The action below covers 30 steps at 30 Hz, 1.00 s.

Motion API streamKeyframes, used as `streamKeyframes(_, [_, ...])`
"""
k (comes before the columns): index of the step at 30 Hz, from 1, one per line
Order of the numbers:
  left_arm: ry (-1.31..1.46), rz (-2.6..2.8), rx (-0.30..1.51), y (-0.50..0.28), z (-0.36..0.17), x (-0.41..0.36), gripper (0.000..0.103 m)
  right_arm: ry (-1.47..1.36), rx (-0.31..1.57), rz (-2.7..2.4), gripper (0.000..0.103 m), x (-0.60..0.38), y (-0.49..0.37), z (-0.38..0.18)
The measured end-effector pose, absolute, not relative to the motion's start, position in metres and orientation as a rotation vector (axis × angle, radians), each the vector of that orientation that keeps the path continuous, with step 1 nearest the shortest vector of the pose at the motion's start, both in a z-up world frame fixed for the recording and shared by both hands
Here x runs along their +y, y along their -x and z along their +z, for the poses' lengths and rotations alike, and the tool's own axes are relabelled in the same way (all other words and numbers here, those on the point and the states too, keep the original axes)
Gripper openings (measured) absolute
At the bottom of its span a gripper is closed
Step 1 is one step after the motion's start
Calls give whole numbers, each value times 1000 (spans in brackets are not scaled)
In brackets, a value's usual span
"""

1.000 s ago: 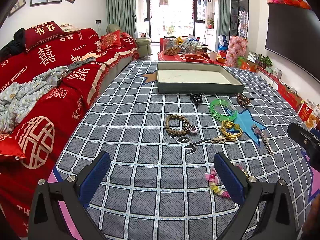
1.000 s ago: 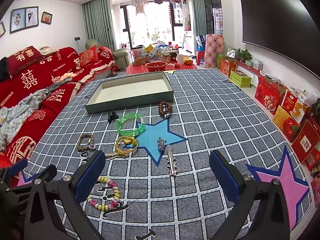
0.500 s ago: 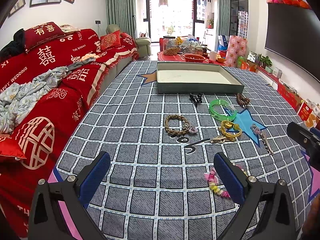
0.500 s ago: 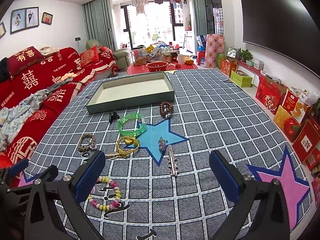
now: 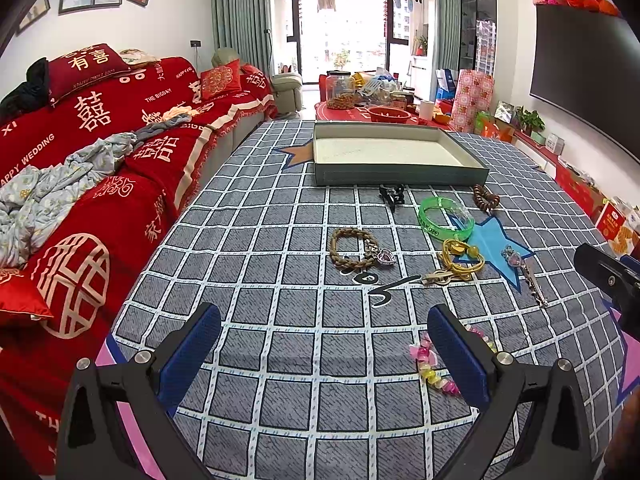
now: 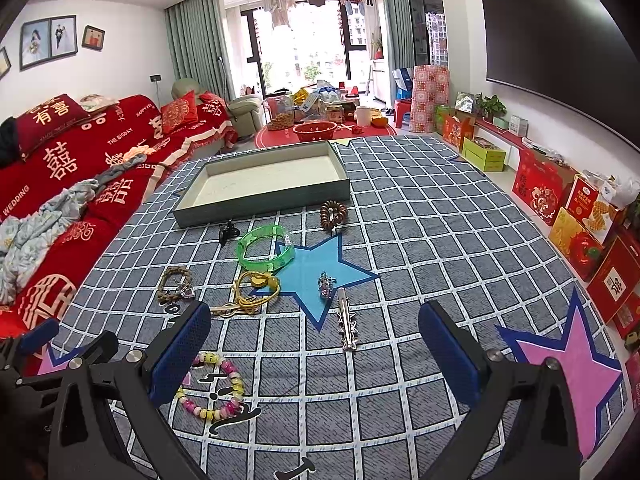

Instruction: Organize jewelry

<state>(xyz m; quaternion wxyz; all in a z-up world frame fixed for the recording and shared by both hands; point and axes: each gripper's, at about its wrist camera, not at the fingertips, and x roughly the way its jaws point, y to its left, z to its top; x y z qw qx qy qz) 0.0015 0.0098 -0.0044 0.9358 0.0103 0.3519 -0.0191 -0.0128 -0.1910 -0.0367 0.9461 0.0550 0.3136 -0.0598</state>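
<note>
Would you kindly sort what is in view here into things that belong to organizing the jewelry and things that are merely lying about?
For the job:
tray
green bangle
braided bracelet
pastel bead bracelet
brown bead bracelet
silver hair clip
yellow cord

Just lying about:
red sofa cover
red basin
gift boxes

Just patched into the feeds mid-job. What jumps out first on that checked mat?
The translucent green bangle stands out, lying beside the blue star in mid-mat. Behind it sits the empty grey tray, with a brown bead bracelet just in front of its corner. Nearest the open right gripper lies a pastel bead bracelet, and a silver hair clip.
</note>
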Motion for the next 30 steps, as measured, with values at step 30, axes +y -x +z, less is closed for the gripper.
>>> streamKeyframes(30, [21,-21,833,-41,-20,32,103,-143,726,-162,103,-178,1,-45])
